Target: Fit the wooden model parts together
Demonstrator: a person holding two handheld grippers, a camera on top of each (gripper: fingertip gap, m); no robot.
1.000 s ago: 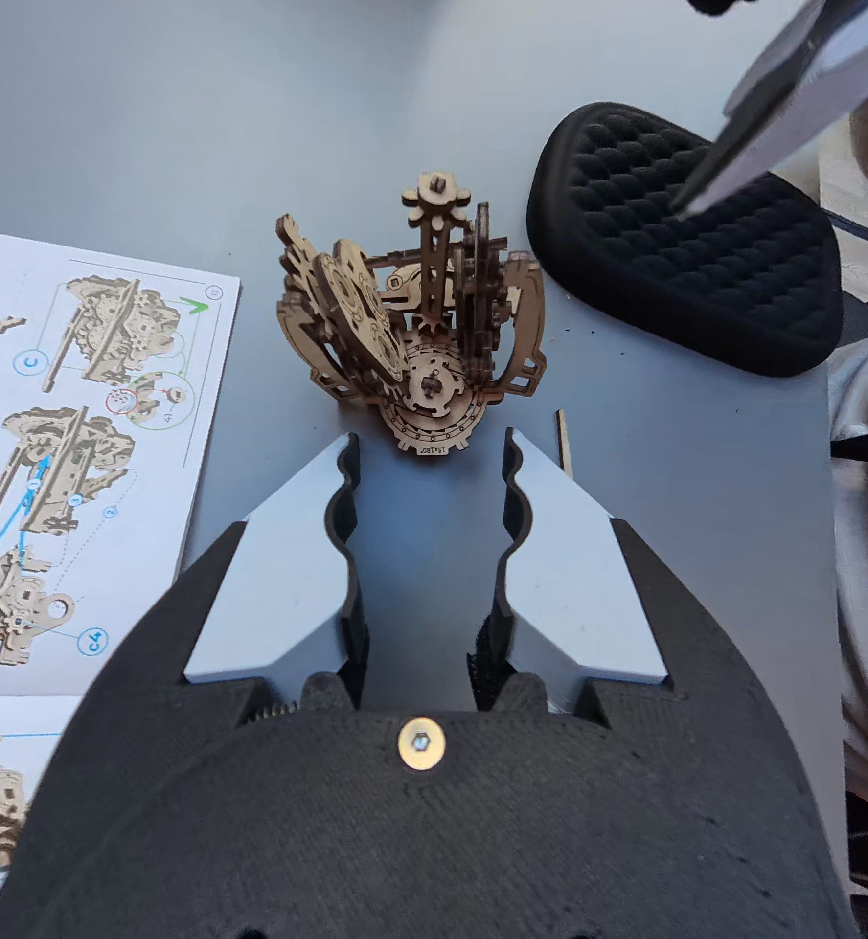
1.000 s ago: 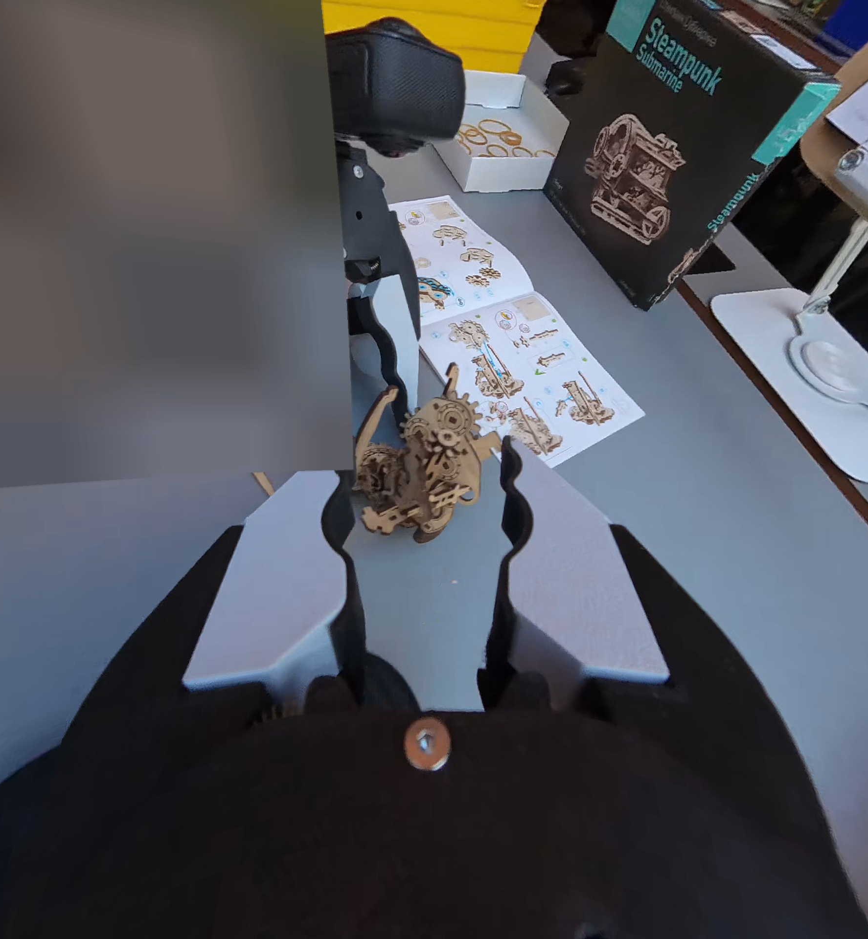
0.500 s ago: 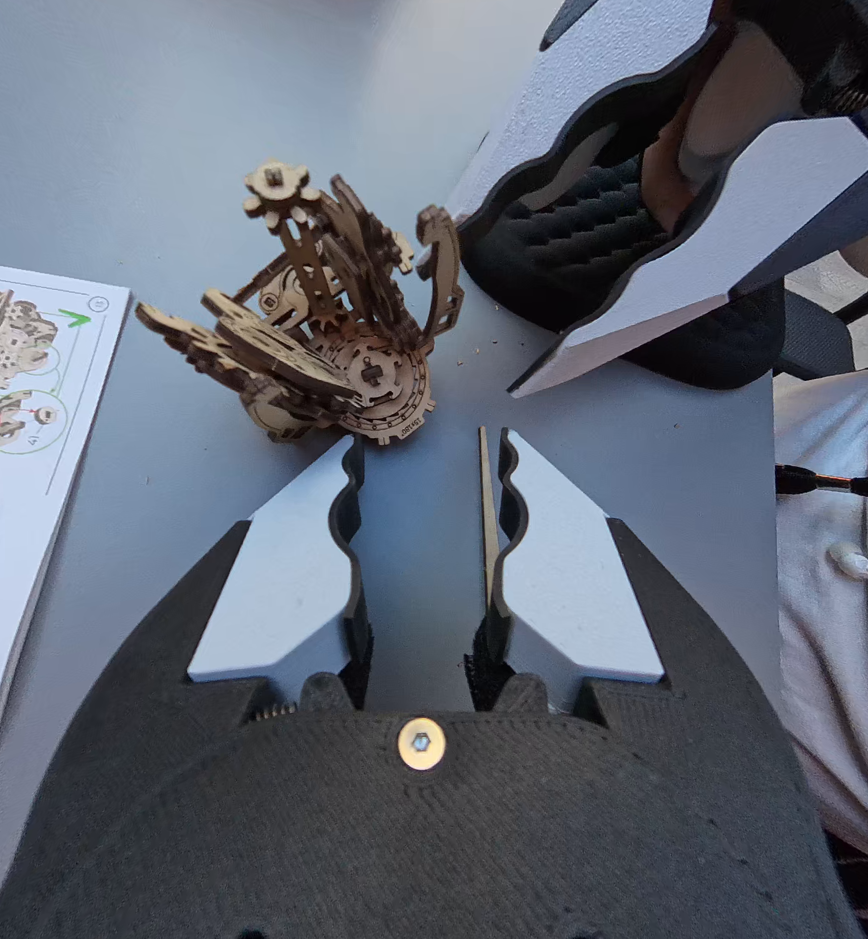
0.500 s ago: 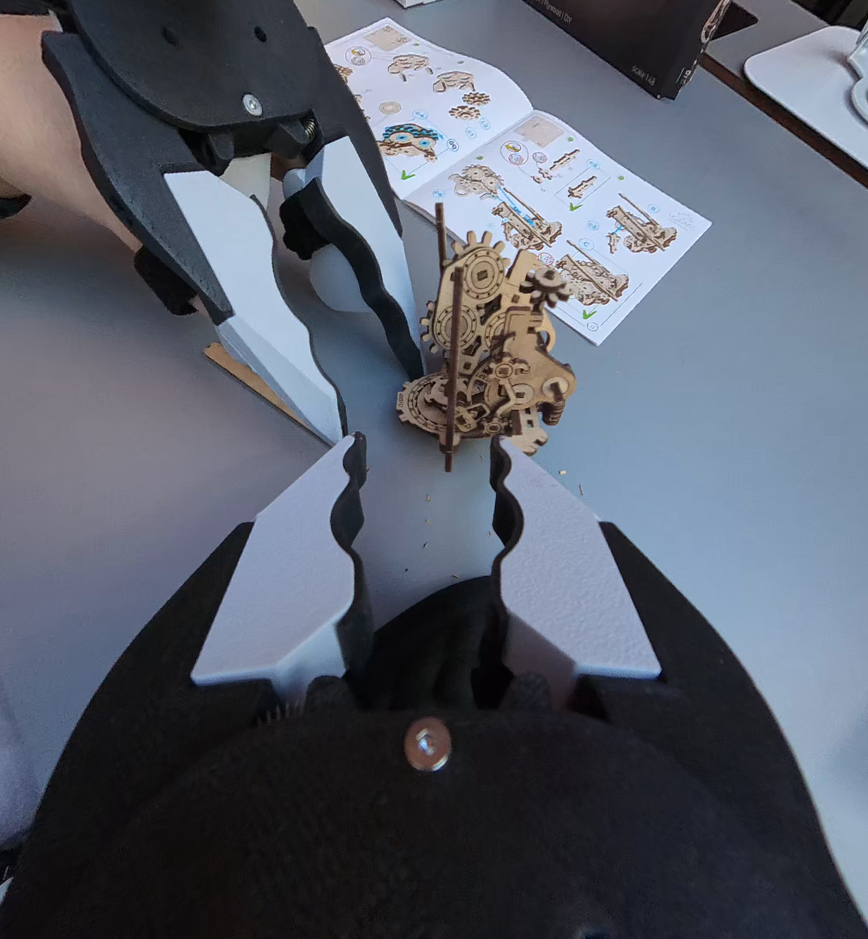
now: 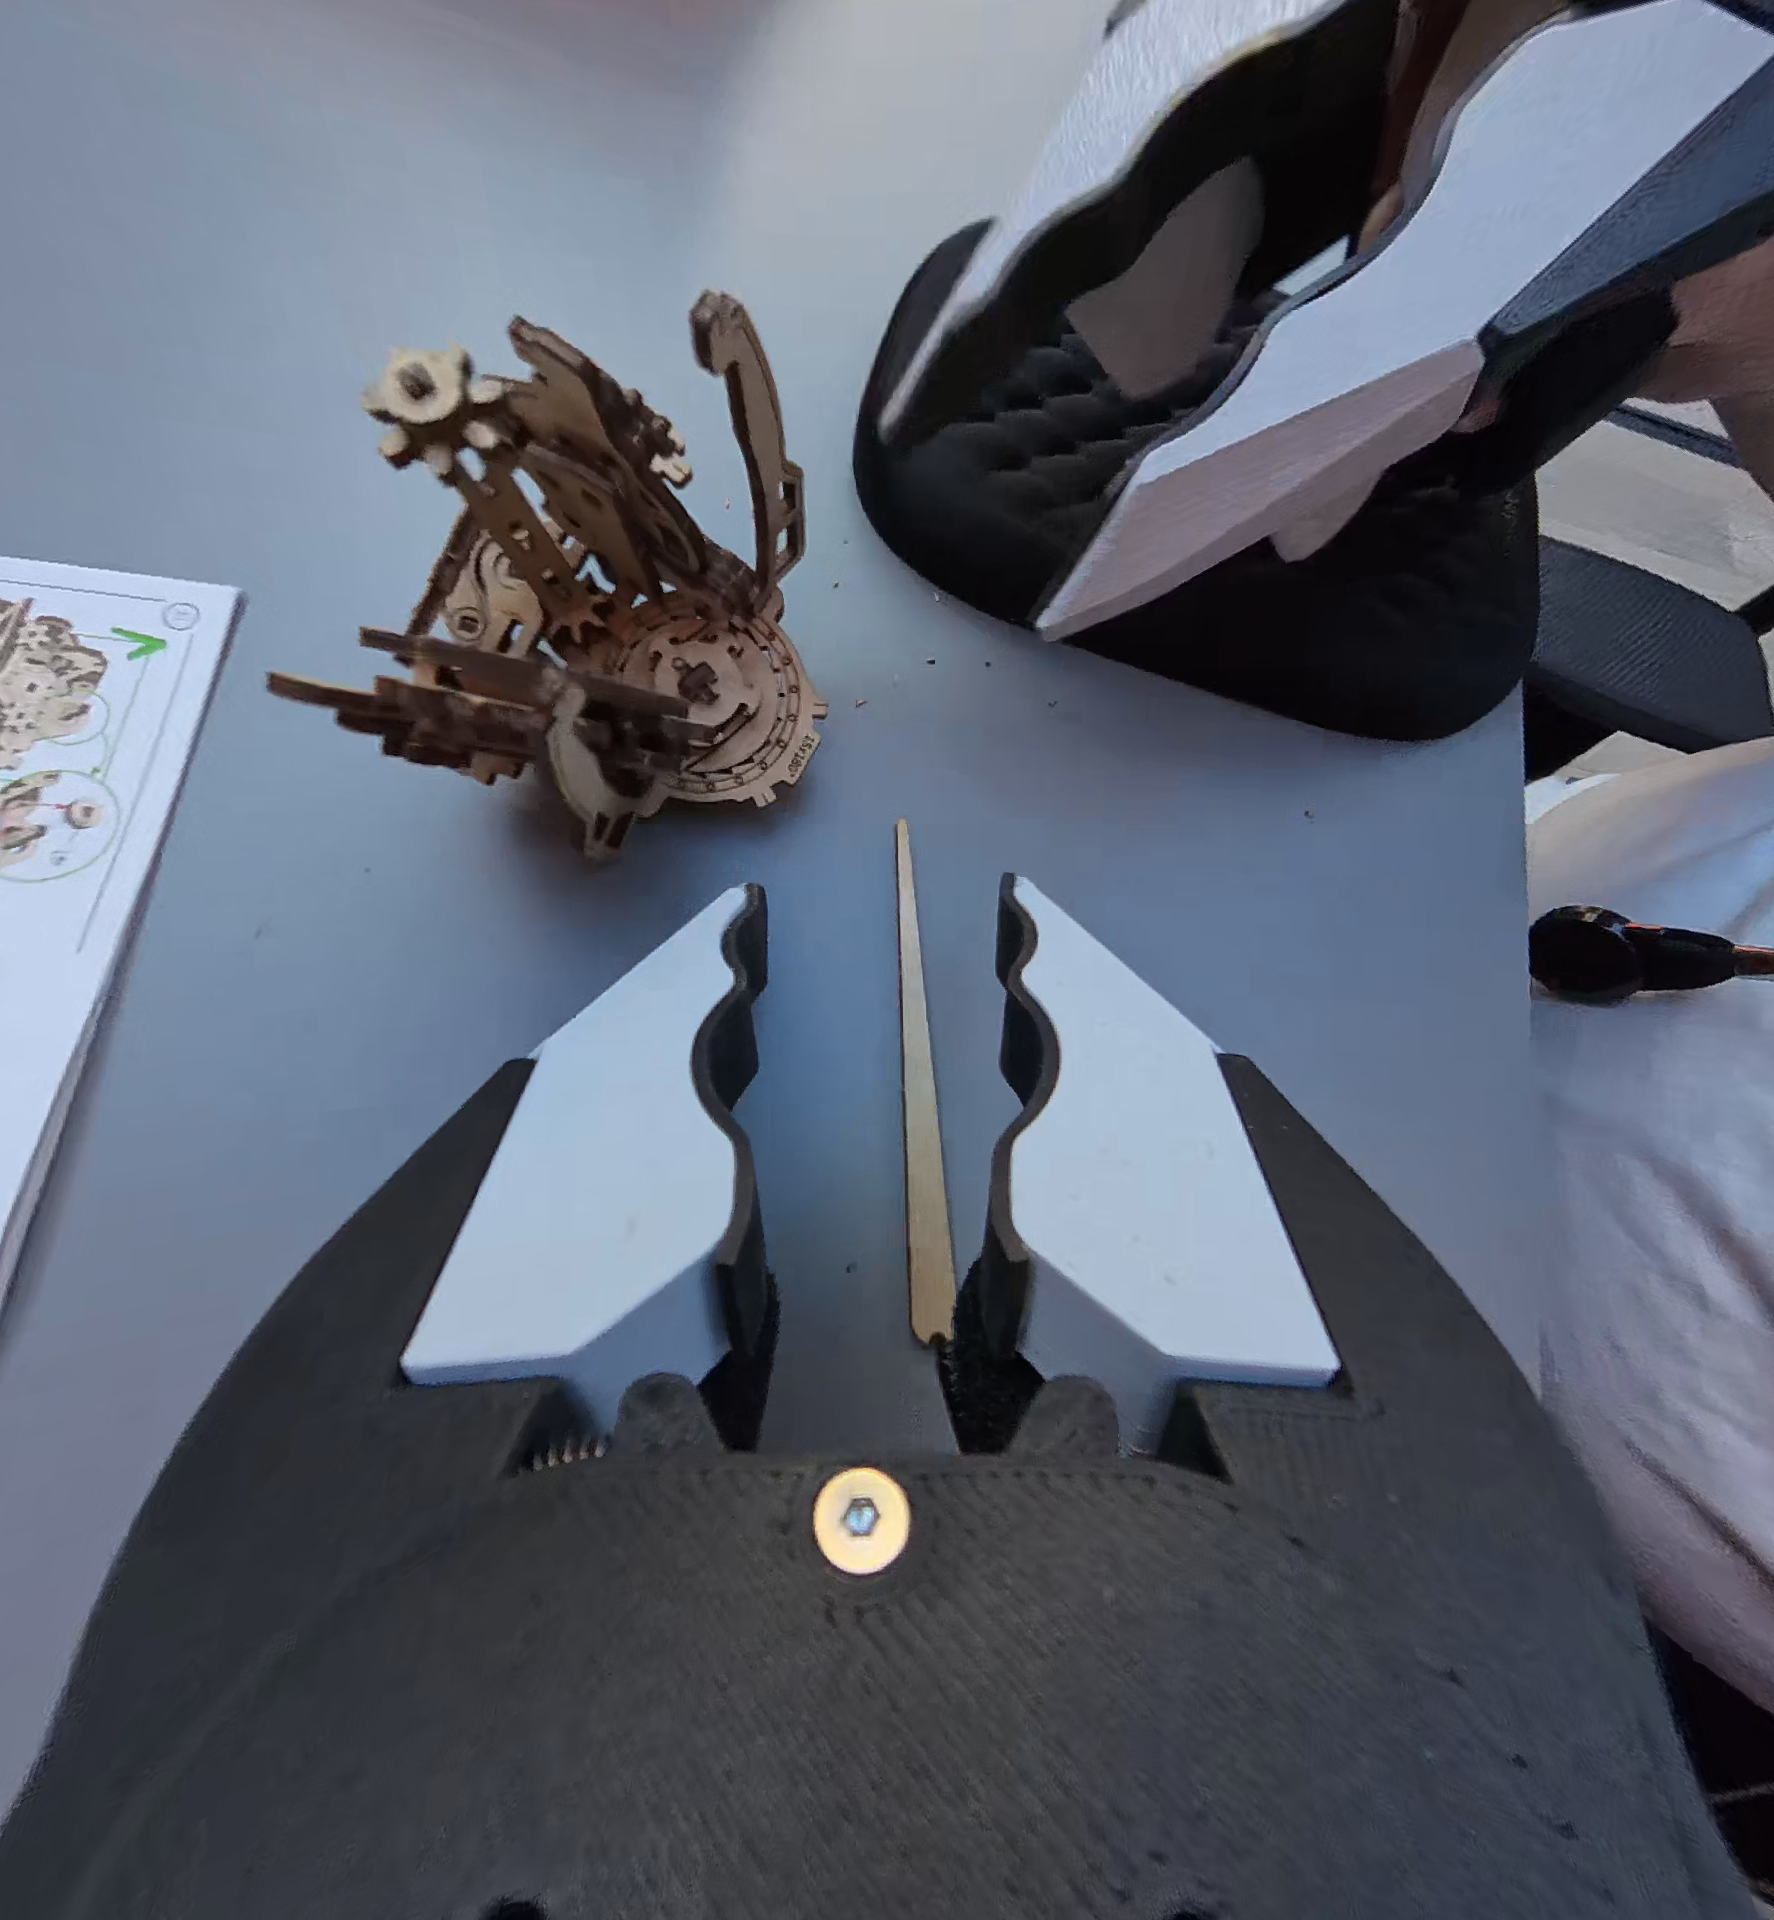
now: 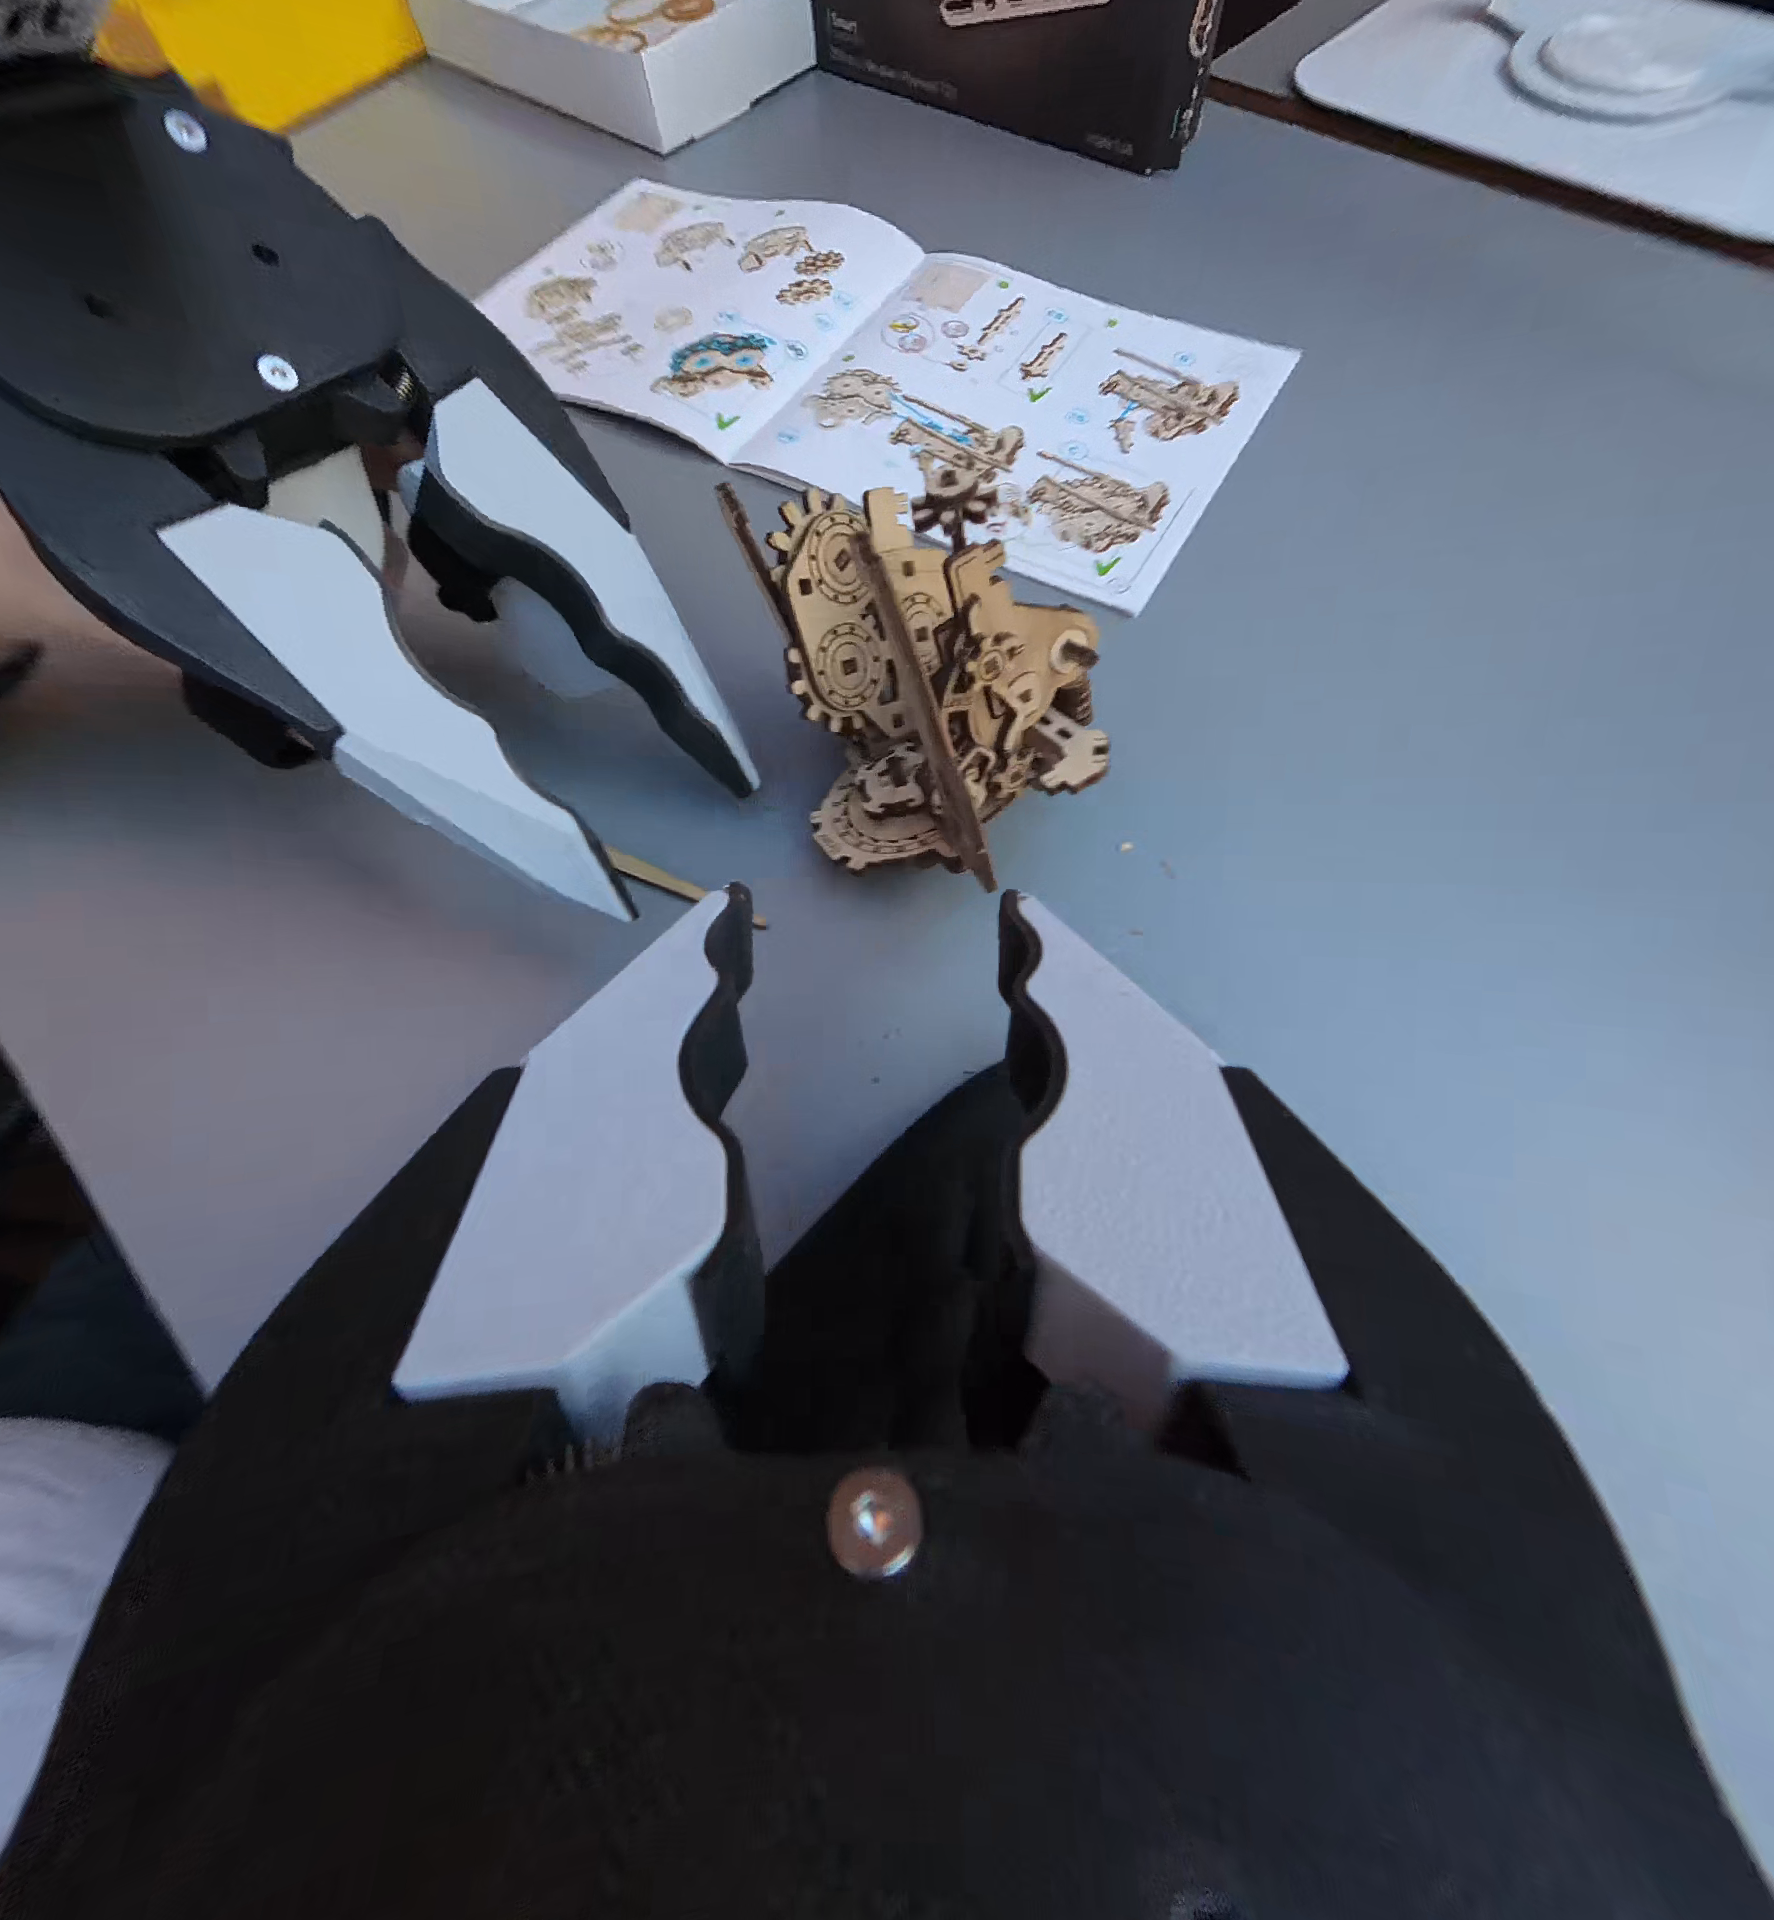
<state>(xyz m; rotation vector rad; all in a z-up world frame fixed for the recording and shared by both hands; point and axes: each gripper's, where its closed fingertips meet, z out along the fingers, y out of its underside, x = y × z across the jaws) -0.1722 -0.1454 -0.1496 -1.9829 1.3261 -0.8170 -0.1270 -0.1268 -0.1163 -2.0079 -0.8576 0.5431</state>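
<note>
Both claws released; stick (image 5: 919, 1101) btwn left claw (image 5: 881, 899) fingers, model (image 5: 592, 634) beside booklet (image 6: 893, 364).

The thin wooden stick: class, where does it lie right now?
In the left wrist view, the thin wooden stick lies flat on the grey table between the open left claw's fingers, nearer-right of the wooden model.

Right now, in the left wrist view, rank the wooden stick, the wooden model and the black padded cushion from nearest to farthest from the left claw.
1. Wooden stick: lies on the table between the open fingers of the left claw, nearer its right finger.
2. Wooden model: just ahead, to the left.
3. Black padded cushion: farthest, ahead to the right, under the right claw.
</note>
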